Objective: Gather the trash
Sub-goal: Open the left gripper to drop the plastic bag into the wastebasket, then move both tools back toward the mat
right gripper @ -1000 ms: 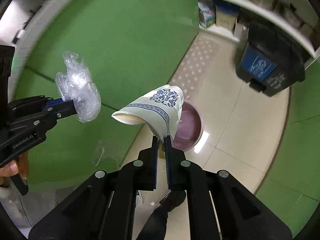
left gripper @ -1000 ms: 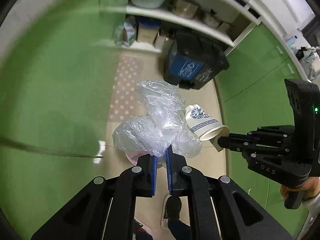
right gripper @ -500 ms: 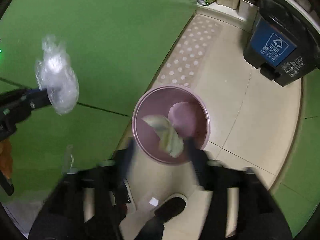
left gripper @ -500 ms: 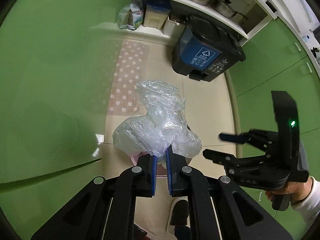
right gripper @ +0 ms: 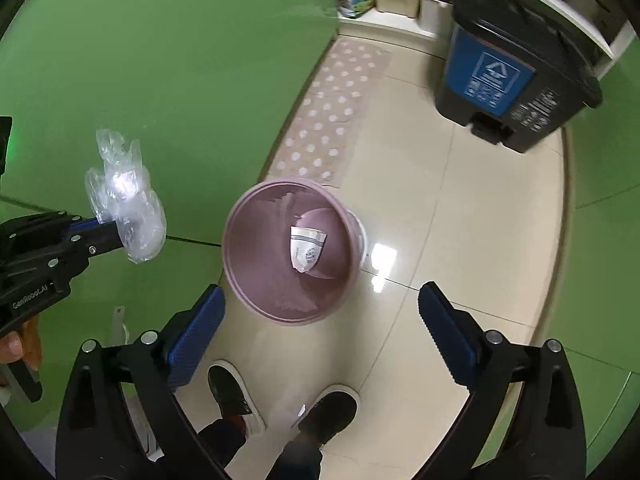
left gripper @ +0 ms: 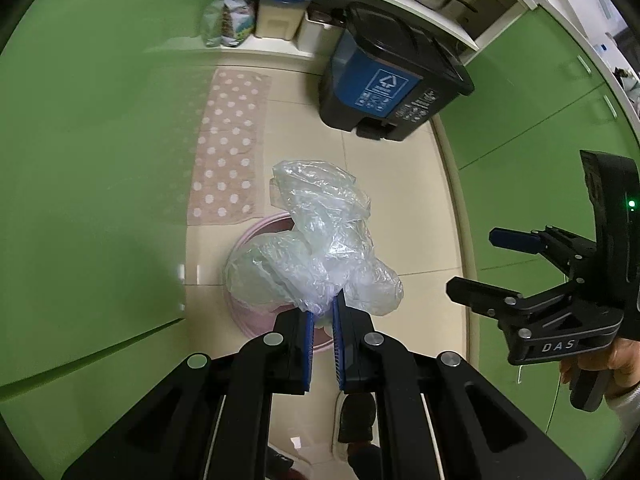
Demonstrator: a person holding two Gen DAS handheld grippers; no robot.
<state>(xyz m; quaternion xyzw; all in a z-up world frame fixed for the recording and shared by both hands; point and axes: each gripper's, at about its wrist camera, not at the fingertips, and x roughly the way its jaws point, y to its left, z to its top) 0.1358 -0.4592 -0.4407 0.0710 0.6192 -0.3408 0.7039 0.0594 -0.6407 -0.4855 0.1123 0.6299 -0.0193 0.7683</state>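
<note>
Cup: my paper cup (right gripper: 305,249) lies inside the pink bin (right gripper: 256,300), ahead between my spread fingers.
Right gripper (right gripper: 320,316): wide open, holding nothing.
Plastic wrap (left gripper: 320,252): pinched at my left gripper (left gripper: 321,312) tips, above the bin.

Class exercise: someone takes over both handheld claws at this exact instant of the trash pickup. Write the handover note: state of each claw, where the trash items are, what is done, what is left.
Left claw: shut on the crumpled clear plastic bag, held in the air above the pink bin.
Right claw: open, holding nothing, above the bin.
Paper cup: lying on its side inside the pink bin.
Done: cup binned.
Left: probably bring the bag over the bin opening and release it. The blue-labelled black bin stands farther back, not in use.
</note>
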